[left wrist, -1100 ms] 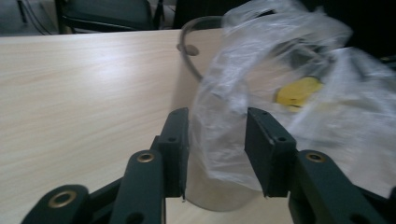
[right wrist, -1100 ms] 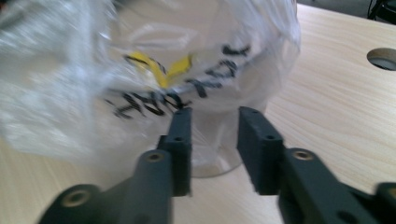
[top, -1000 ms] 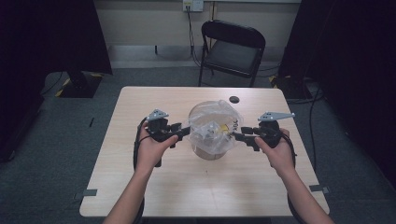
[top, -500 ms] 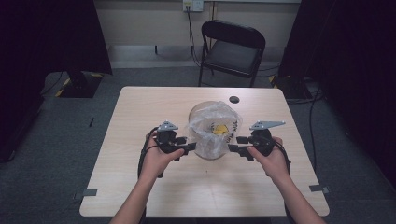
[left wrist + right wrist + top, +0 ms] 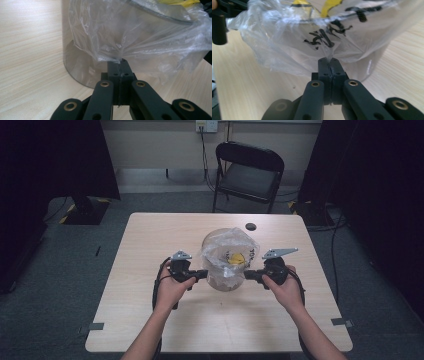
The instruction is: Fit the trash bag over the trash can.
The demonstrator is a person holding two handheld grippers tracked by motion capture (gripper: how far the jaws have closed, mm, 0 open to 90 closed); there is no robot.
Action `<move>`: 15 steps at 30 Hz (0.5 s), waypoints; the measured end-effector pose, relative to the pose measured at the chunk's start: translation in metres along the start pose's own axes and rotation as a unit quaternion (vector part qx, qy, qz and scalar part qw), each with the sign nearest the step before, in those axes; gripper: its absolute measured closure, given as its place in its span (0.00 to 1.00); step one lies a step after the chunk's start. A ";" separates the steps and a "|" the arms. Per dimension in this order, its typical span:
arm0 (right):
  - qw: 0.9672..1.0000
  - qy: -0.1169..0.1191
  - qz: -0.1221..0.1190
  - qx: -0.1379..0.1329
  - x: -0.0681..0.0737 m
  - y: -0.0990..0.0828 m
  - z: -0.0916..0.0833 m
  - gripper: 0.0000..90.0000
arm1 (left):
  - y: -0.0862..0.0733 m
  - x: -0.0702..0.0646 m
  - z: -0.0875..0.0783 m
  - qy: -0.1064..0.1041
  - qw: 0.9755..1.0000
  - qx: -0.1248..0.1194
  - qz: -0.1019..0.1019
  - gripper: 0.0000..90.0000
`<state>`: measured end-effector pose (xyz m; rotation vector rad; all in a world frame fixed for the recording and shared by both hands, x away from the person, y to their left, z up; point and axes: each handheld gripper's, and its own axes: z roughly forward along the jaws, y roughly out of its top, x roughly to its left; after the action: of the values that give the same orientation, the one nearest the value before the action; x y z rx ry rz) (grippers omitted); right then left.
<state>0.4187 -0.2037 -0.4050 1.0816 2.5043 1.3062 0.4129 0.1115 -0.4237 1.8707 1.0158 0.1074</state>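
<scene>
A clear plastic bag [image 5: 231,249] with black lettering lines a round translucent container [image 5: 222,284] at the middle of the table, its rim folded down outside. Something yellow [image 5: 236,259] lies inside. My left gripper [image 5: 205,274] is at the container's left side. Its jaws have just been closing and now pinch the bag's film [image 5: 140,32] at their tips [image 5: 120,62], beside the container wall [image 5: 75,65]. My right gripper [image 5: 247,275] mirrors it on the right. Its jaws have also just been closing and grip the bag's hem [image 5: 312,30] at their tips [image 5: 329,61].
A small black disc [image 5: 250,226] lies on the wooden table [image 5: 150,250] behind the container. A black folding chair [image 5: 250,170] stands past the far edge. Cables trail from both grippers towards the near side.
Both hands have come down and a little towards the near edge, beside the container. Both pairs of jaws now sit pressed together on the bag's film.
</scene>
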 end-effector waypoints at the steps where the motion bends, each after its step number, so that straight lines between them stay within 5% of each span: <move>1: 1.000 -0.005 -0.005 0.000 -0.001 0.000 -0.001 1.00 | 0.000 0.001 0.000 0.003 1.000 0.004 0.001 1.00; 6: 1.000 -0.020 0.004 -0.011 -0.007 -0.001 -0.009 0.91 | 0.001 0.000 -0.007 0.013 1.000 -0.002 0.009 1.00; 10: 0.999 -0.027 0.013 -0.043 -0.008 0.000 -0.022 0.71 | 0.007 -0.002 -0.020 0.032 0.999 -0.025 0.013 0.69; 13: 0.997 -0.036 0.009 -0.062 -0.005 0.006 -0.034 0.62 | 0.013 -0.002 -0.034 0.058 0.997 -0.039 0.026 0.51; 15: 0.996 -0.035 0.010 -0.075 -0.004 0.011 -0.042 0.59 | 0.018 -0.001 -0.043 0.057 0.997 -0.050 0.016 0.47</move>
<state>0.4107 -0.2303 -0.3716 1.1012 2.3091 1.4109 0.4023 0.1376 -0.3869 1.8059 1.0396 0.2815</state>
